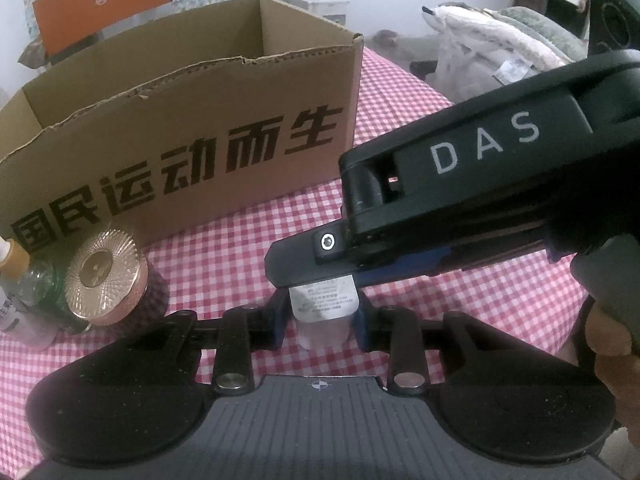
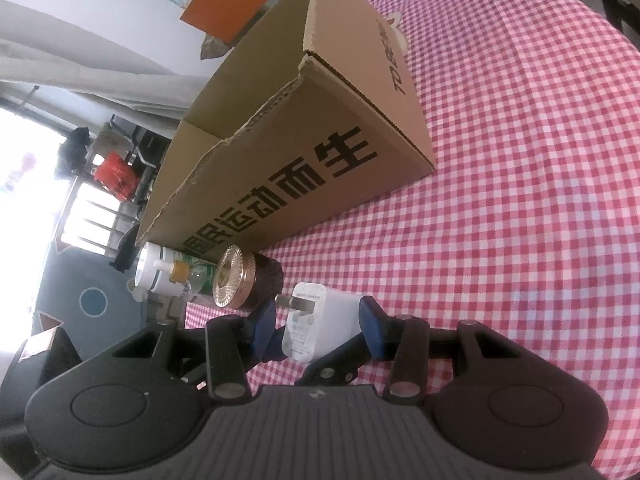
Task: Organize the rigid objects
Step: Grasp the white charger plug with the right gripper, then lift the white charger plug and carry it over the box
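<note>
A white plug adapter [image 1: 324, 312] sits between the blue pads of my left gripper [image 1: 322, 320], which is shut on it. My right gripper [image 2: 320, 320] reaches in from the right, tilted on its side. Its blue fingers [image 2: 370, 326] stand on both sides of the same adapter [image 2: 316, 320], with the metal prongs [image 2: 294, 303] pointing left. Whether its pads press the adapter is unclear. In the left wrist view the right gripper's black body marked DAS [image 1: 480, 168] covers the adapter's top. An open cardboard box [image 1: 192, 128] stands behind, on the red checked tablecloth [image 1: 440, 312].
A dark jar with a gold patterned lid [image 1: 106, 280] stands at the left, in front of the box. Beside it are a green bottle [image 1: 40, 292] and a small white bottle with an orange cap [image 1: 12, 264]. An orange box [image 1: 100, 4] and folded cloths [image 1: 500, 36] lie behind.
</note>
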Demonstrator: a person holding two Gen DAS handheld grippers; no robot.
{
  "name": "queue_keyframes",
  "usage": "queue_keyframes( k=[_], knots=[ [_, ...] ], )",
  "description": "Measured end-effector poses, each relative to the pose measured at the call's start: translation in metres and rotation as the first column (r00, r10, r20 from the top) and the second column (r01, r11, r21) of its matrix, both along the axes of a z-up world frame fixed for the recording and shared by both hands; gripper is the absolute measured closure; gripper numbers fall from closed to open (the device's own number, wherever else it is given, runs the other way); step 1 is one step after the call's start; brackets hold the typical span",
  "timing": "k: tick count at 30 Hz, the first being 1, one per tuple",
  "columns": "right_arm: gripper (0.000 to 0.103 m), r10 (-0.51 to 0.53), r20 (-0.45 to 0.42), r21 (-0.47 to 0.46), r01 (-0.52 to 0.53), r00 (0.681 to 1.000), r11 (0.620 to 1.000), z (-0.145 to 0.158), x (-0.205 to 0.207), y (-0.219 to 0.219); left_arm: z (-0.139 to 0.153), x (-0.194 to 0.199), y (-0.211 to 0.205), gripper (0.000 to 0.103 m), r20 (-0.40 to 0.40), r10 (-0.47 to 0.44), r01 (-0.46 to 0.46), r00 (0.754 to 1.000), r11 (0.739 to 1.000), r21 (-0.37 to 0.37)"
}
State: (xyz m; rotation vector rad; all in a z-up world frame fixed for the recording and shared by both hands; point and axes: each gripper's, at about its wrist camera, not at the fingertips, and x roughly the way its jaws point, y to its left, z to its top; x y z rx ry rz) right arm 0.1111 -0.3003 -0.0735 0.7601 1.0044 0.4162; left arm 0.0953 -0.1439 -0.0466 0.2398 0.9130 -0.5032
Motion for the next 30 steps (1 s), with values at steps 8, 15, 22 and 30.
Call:
queue_keyframes(
  k=[8, 15, 22, 30],
  knots=[
    [0.053, -0.001, 0.002, 0.005, 0.001, 1.0, 1.0, 0.0, -0.001, -0.002, 0.006, 0.003, -0.005, 0.073, -0.004, 0.003, -0.003, 1.0, 1.0, 0.006],
    [0.053, -0.001, 0.007, 0.008, 0.001, 1.0, 1.0, 0.003, -0.007, -0.002, 0.008, 0.0, -0.006, 0.073, 0.001, 0.006, -0.006, 1.0, 1.0, 0.011],
    [0.053, -0.005, 0.023, 0.01, 0.004, 1.0, 1.0, 0.008, -0.015, 0.0, 0.011, -0.008, -0.006, 0.073, 0.019, 0.008, -0.009, 1.0, 1.0, 0.013],
    [0.053, -0.003, 0.056, 0.008, 0.002, 0.998, 1.0, 0.02, -0.025, 0.001, 0.024, -0.025, -0.001, 0.073, 0.063, 0.014, -0.014, 0.998, 1.0, 0.011]
  ],
)
